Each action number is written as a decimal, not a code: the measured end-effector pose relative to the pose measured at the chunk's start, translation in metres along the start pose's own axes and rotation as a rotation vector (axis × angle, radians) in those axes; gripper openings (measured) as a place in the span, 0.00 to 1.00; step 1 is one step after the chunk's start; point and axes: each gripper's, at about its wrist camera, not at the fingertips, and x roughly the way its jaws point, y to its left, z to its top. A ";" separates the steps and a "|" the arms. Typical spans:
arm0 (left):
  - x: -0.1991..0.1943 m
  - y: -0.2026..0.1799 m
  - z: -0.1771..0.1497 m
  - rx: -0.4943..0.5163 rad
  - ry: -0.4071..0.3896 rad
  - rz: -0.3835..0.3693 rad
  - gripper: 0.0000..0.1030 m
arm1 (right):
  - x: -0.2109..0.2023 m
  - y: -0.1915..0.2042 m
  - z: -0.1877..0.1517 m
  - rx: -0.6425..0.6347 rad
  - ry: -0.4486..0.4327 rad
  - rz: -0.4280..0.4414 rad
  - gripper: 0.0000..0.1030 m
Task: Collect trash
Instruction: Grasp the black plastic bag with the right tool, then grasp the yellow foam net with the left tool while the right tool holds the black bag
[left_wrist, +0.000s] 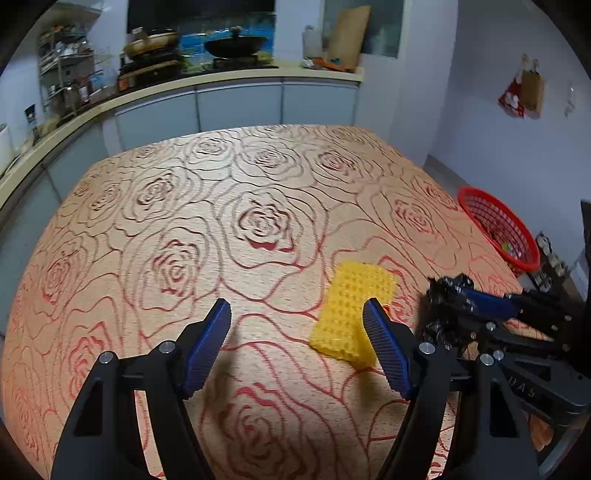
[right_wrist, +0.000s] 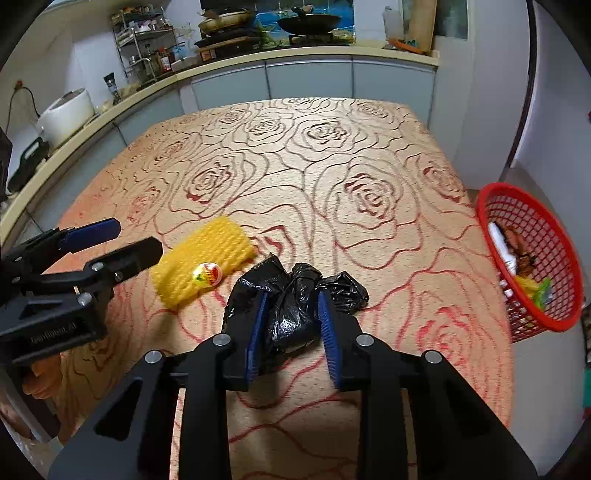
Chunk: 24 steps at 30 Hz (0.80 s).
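Kitchen table, near edge: right gripper pinches the crumpled black bag, probably light, soft and slippery, so bunch its middle; left gripper is spread.

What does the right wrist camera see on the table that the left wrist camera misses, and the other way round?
Only the right wrist view shows the small round red-and-yellow sticker on the yellow foam net, and the white rice cooker on the counter. Only the left wrist view shows the bags hanging on the wall. Both show the foam net, the right gripper shut on the crumpled black plastic bag, the open left gripper, the red basket and the rose-patterned tablecloth.
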 end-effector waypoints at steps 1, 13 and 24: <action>0.002 -0.004 0.000 0.015 0.006 -0.006 0.67 | -0.001 -0.002 0.001 -0.001 -0.003 -0.012 0.27; 0.029 -0.038 -0.001 0.122 0.073 -0.041 0.48 | -0.010 -0.040 0.008 0.065 -0.026 -0.060 0.26; 0.030 -0.051 -0.006 0.174 0.070 -0.052 0.20 | -0.017 -0.050 0.010 0.087 -0.050 -0.067 0.26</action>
